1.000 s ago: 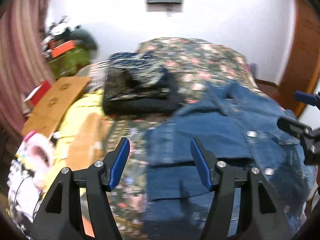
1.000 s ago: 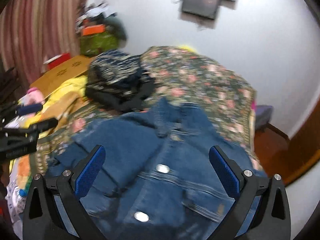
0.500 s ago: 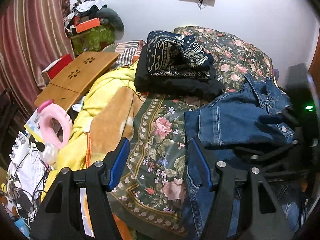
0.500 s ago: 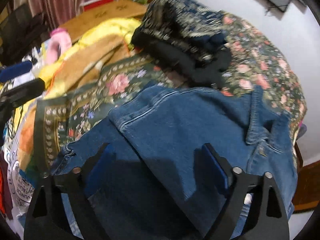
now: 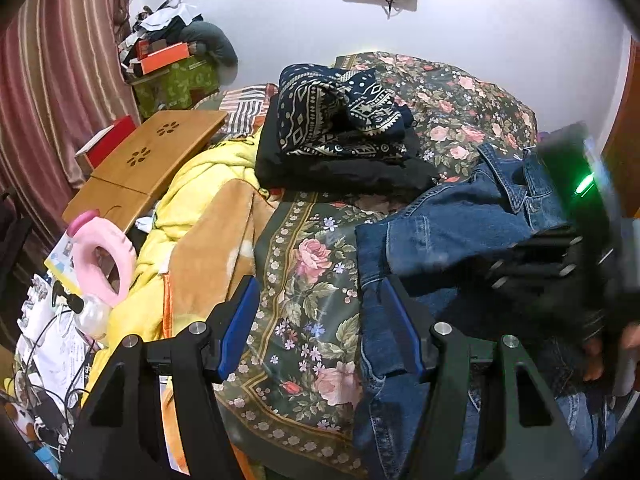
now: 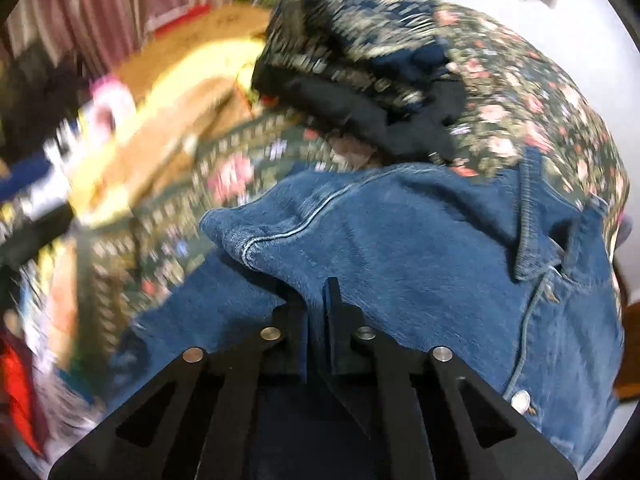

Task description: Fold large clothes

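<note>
While your left gripper (image 5: 320,332) hangs open and empty over the bedspread (image 5: 308,280), beside the jacket's (image 5: 448,232) left edge, nothing pins that side. Your right gripper (image 6: 318,308) is clamped on a denim fold near the jacket's middle, on the bed. Pull hard and the unpinned layers may drag, skewing the fold or nudging the folded stack (image 5: 344,136) behind.
</note>
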The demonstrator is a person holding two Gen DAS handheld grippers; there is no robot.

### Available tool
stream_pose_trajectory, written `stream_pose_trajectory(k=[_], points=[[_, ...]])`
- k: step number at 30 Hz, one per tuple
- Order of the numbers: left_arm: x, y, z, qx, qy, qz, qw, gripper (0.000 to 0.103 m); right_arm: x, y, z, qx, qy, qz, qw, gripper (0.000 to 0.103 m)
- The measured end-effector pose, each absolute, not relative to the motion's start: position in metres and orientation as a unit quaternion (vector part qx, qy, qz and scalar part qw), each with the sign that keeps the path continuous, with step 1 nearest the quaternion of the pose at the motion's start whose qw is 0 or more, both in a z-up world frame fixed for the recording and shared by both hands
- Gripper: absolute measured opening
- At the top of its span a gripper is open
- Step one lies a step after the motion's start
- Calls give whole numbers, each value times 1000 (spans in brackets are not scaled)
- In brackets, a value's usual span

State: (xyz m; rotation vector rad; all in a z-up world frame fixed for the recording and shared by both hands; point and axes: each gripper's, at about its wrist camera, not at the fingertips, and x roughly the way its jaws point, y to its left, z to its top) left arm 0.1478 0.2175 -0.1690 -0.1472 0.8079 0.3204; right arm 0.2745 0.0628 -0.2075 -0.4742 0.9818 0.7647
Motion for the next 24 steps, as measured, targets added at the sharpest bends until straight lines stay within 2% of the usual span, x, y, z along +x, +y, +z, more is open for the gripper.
stream_pose_trajectory(k=[10,14,17,24], points=[[157,204,-164,-67,390,142,907,62,282,-35,-115,-89,368,313,871,4],[165,190,-165,-59,395,131,907,62,286,-91,-98,-28,358,282,890,4],[171,178,-167,-54,401,120,907,62,285,-130,-108,1,373,255,892,4],[194,137,-187,-51,437,70,895,62,293,-189,-191,64,480,204,851,5]])
